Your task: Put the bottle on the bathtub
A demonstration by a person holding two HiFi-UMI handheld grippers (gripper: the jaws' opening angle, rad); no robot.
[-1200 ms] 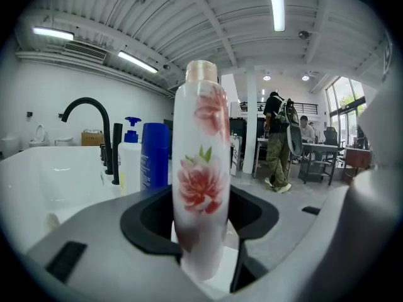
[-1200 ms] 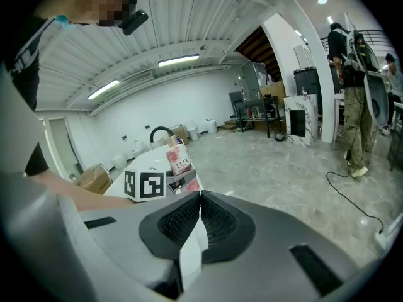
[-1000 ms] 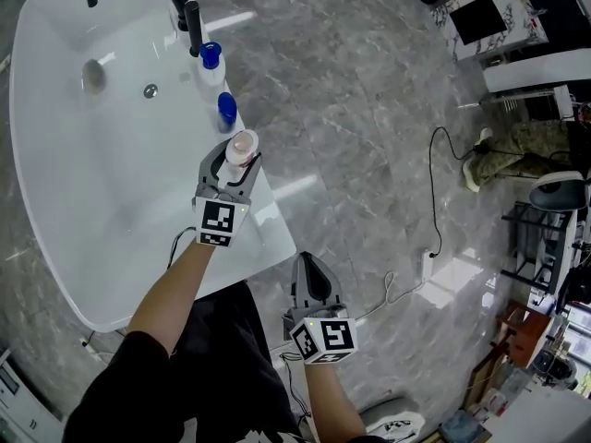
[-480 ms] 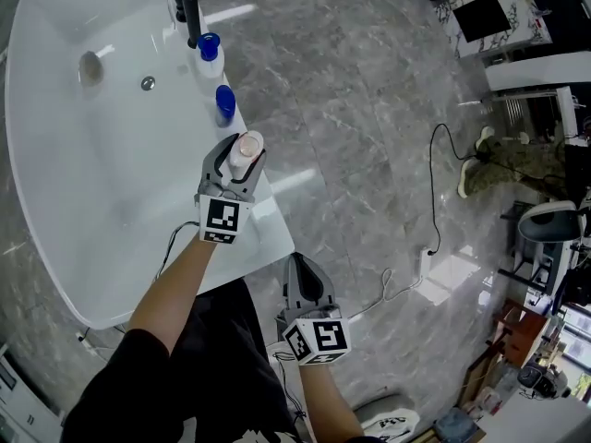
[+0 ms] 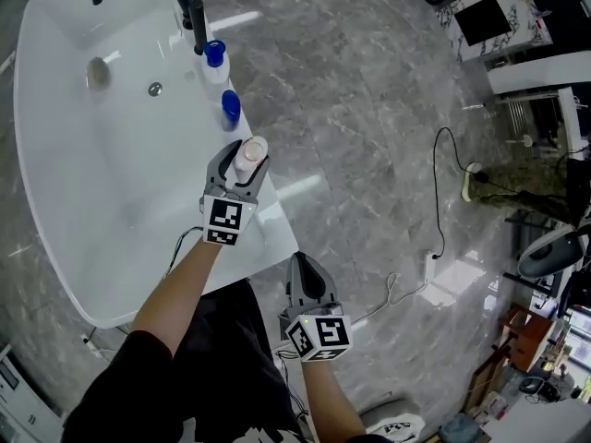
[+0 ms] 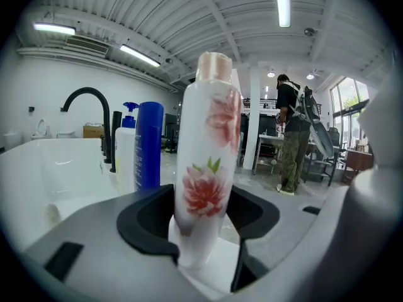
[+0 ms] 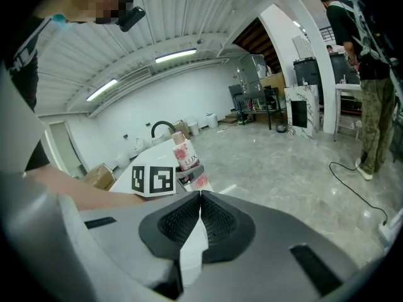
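— Where's the white flower-printed bottle (image 6: 204,168)?
— Upright, cap up, pinched by the left hand-held gripper (image 5: 242,162) over the rim of the white bathtub (image 5: 272,224). Its base is hidden. The right hand-held gripper (image 5: 307,262) is pressed together, empty.

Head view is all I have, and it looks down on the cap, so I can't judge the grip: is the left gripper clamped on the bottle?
Observer: Yes; the left gripper has both jaws pressed on the bottle, low on its upright body.
Operator: Is its base on the bathtub rim?
Observer: Cannot tell; its white base blurs into the white bathtub beneath.
Operator: And the right gripper?
Observer: The right gripper is shut, jaws together, nothing between them.
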